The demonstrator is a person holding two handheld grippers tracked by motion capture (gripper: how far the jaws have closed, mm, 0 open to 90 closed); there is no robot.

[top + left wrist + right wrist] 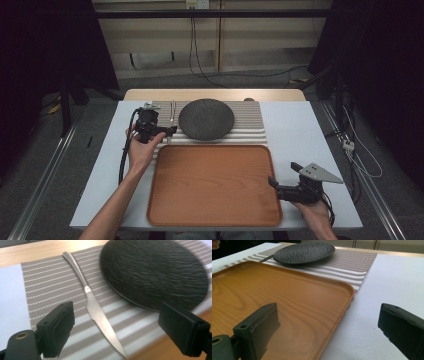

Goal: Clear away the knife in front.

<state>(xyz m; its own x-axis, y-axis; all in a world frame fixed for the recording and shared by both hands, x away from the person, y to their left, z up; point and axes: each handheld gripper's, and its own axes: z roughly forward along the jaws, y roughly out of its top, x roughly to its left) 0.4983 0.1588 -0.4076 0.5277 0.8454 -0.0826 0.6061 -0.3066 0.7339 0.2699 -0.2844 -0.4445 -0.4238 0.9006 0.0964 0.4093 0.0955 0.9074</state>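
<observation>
Two grippers are over the table. The left gripper point(117, 332) hangs above the knife point(96, 311), jaws wide on either side of the blade and clear of it. The knife lies on the striped mat point(50, 282), just left of the dark plate point(155, 272). The right gripper point(329, 332) sits at the wooden tray's point(287, 305) right edge, jaws wide and holding nothing.

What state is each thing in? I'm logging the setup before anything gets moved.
Knife: flat on striped placemat, between open jaws, untouched.
Black plate: empty, on the placemat.
Wooden tray: empty.
Left gripper: open.
Right gripper: open, over the tray's edge.
</observation>
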